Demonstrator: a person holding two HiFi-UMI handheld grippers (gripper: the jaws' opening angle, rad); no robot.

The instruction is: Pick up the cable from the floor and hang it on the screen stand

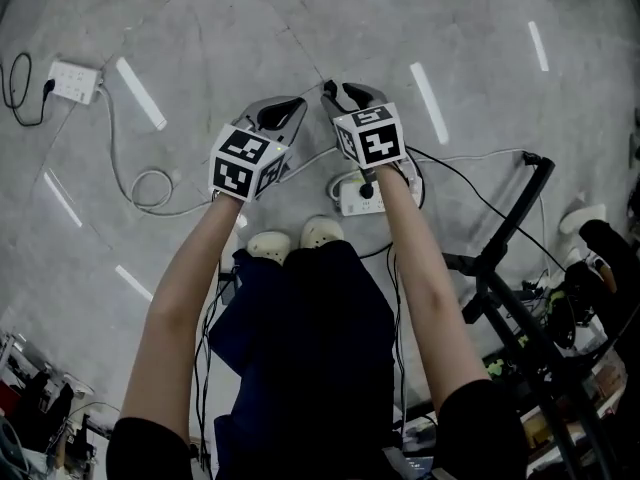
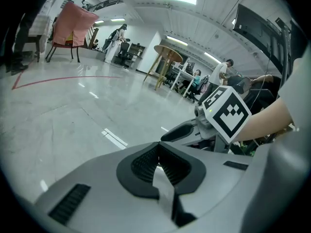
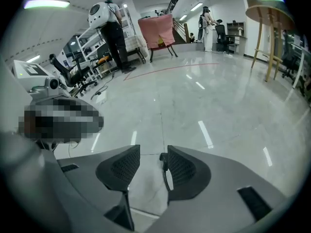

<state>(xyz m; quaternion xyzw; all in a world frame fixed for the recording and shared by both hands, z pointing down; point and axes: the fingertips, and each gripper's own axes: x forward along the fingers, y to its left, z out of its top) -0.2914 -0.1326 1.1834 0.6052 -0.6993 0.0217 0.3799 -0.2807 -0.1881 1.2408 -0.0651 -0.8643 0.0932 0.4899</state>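
Your bare forearms (image 1: 190, 298) reach out above your dark trousers (image 1: 300, 348) and pale shoes (image 1: 321, 232), each hand carrying a cube (image 1: 245, 163) printed with black-and-white square markers. Your left gripper (image 2: 158, 145) has its pads pressed together with nothing between them. Your right gripper (image 3: 153, 154) stands spread. A thin dark cable (image 3: 164, 165) lies against the inner face of one pad, unpinched. From above, both grippers hover side by side over the grey floor (image 1: 250, 28), just beyond a white power strip (image 1: 350, 203). A black lead (image 1: 470, 186) runs across the floor from there towards the black stand (image 1: 515, 213) on your right.
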